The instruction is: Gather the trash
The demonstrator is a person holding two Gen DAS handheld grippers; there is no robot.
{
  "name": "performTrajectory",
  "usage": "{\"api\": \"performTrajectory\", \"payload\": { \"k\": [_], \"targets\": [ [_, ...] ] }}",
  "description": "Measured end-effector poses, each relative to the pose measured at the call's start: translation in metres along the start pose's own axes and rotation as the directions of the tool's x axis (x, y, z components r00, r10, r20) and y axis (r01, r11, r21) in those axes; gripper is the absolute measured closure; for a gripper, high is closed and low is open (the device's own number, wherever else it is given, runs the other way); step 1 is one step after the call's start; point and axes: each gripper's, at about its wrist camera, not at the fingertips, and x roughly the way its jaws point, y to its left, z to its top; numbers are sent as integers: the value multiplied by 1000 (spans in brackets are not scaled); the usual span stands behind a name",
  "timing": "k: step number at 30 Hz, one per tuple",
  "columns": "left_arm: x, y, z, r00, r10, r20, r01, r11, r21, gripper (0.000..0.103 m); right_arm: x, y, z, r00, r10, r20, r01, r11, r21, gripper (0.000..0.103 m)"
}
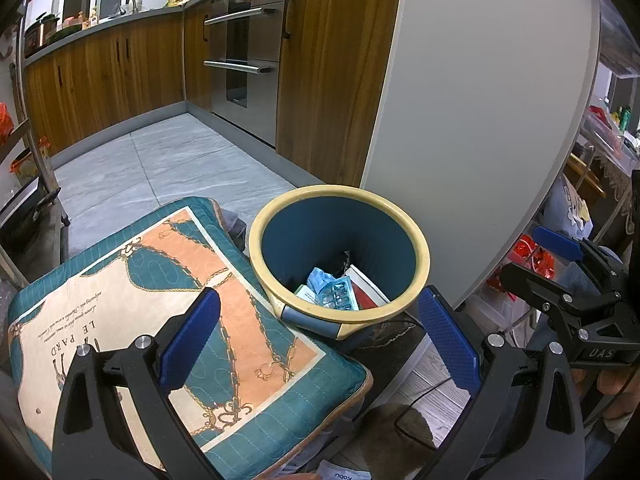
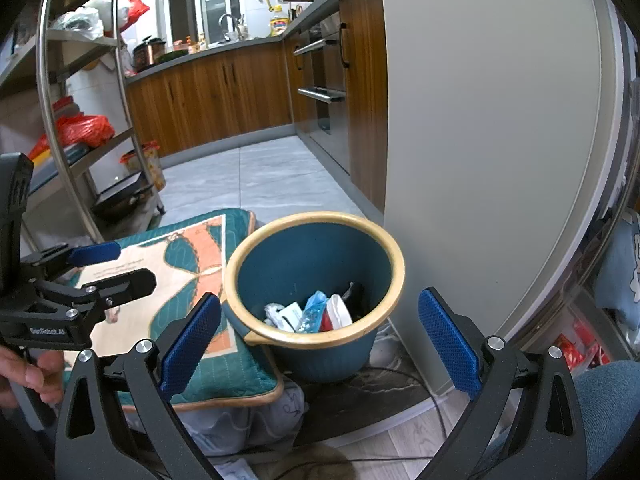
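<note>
Both claws empty, jaws spread wide: left claw (image 1: 320, 336), right claw (image 2: 320, 334). Blue bin (image 2: 308, 256) holds trash (image 2: 312, 312), beside patterned cushion (image 1: 160, 304).

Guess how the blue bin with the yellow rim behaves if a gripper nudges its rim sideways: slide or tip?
Probably slides or rocks before tipping. The bin looks like thin plastic holding only a few wrappers at the bottom, so likely light. It tapers to a narrower base, so a high push could tip it. The cushion and the grey panel flank it closely and might catch it.
</note>
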Motion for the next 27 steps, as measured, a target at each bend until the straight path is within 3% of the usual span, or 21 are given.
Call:
{"api": "performTrajectory", "payload": {
  "k": [27],
  "targets": [
    [-3, -4, -2, 1000, -30, 6, 30, 999, 33, 5, 0, -1, 0, 1000, 2, 1, -2, 1000, 0, 5]
  ]
}}
